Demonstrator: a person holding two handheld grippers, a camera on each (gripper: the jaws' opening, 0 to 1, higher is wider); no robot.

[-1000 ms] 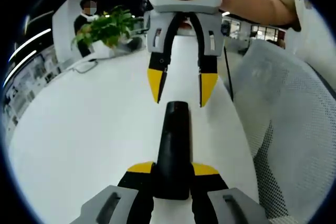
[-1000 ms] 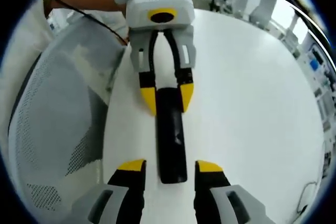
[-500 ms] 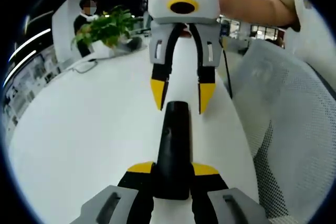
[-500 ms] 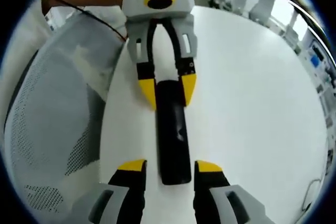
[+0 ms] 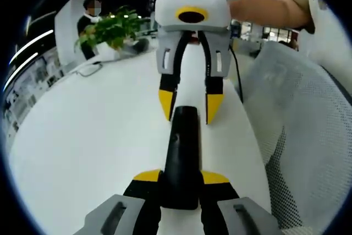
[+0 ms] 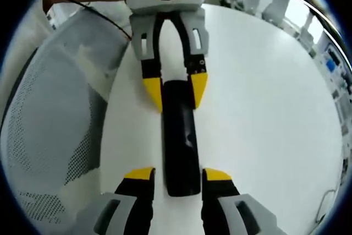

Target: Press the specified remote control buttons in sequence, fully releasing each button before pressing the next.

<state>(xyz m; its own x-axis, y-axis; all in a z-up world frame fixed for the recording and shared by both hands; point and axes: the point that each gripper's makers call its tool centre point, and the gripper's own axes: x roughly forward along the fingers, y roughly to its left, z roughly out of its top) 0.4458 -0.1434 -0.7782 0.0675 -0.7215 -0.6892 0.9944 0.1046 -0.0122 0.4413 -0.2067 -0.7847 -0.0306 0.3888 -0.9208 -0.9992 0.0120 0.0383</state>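
A black remote control [image 5: 182,152] lies lengthwise on the white table [image 5: 93,147]. My left gripper [image 5: 180,178] is shut on its near end, yellow tips pressed against both sides. From the far side my right gripper [image 5: 190,107] faces it, open, with its yellow tips flanking the remote's far end. In the right gripper view the remote control [image 6: 179,136] runs from between my right gripper's [image 6: 179,174] spread jaws up to the left gripper [image 6: 175,91] clamped on the other end. A person's hand holds each tool.
A white mesh chair back [image 5: 297,119] stands close along the table edge [image 5: 254,141]; the same mesh chair back [image 6: 49,119] is seen in the right gripper view. At the table's far end are a potted plant [image 5: 110,28], a thin cable [image 5: 88,70] and a seated person [image 5: 88,23].
My right gripper has moved in toward the remote, so its tips now straddle the remote's end instead of hanging short of it. The left gripper and remote have stayed put.
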